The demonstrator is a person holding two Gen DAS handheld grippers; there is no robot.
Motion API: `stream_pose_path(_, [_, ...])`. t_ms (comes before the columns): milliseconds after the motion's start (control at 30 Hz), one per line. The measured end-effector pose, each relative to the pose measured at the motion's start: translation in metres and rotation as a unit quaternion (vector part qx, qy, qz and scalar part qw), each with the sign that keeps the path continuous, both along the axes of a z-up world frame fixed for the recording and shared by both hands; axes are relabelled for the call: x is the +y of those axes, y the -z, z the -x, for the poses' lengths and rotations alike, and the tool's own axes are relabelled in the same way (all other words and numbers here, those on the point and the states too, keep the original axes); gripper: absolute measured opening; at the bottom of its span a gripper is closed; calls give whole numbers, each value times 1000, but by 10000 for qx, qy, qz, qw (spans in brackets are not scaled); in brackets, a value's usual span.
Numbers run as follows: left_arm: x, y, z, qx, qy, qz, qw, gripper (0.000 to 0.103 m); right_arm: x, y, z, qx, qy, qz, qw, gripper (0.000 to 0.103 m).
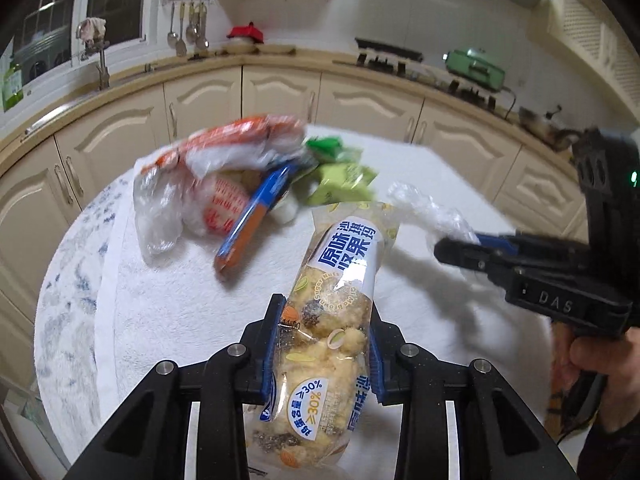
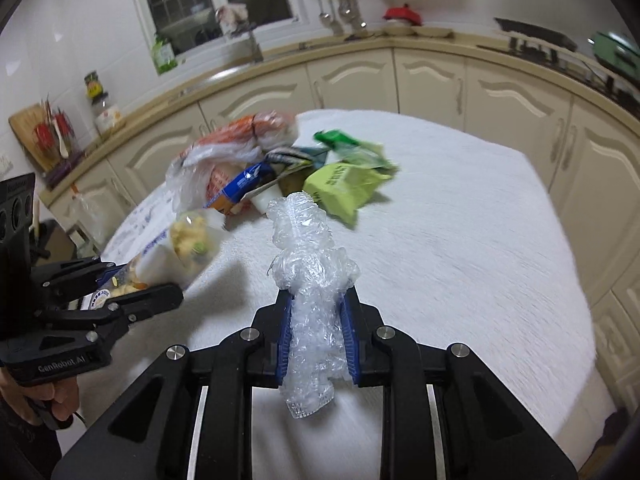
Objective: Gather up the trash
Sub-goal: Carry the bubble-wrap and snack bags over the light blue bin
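Note:
My left gripper (image 1: 325,320) is shut on a clear snack bag (image 1: 336,304) with blue and white print, held above the white table (image 1: 168,312). It also shows in the right wrist view (image 2: 176,252) at the left. My right gripper (image 2: 316,300) is shut on a crumpled clear plastic wrapper (image 2: 308,280), also held above the table; that wrapper shows in the left wrist view (image 1: 428,208) at the right. A heap of trash lies at the table's far side: an orange and white plastic bag (image 1: 216,168), a blue and orange pack (image 1: 252,216) and green packets (image 1: 340,184).
Cream kitchen cabinets (image 1: 280,96) and a counter curve behind the table. A tap (image 1: 102,64), hanging utensils (image 1: 188,28) and a green appliance (image 1: 476,68) stand on the counter. The white cloth (image 2: 460,240) stretches to the right of the heap.

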State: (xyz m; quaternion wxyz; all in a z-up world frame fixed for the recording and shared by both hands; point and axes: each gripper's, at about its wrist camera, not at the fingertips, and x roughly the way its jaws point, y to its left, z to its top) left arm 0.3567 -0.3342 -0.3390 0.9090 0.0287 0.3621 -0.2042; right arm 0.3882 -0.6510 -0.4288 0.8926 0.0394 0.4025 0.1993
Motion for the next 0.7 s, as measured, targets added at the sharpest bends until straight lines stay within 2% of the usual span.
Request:
stream_pose_path(133, [-14,-20,19,-245,-9,135,9996,32,-28,-17,21,-199,214,-153,9995,22])
stream_pose_path(333, [-55,-45,41,-463,220,483,9975,32,-83,-38,45,-460,687,-341,9960,22])
stream_pose_path(567, [-117,-50,49,-402,631,742,9944,32,-164,-54,74,-670,1460,-418,9861,22])
stream_pose_path(700, [-166,-46,46,-282,940,824,9918,32,-206,-54,90,-699,1921,-413,9780,22])
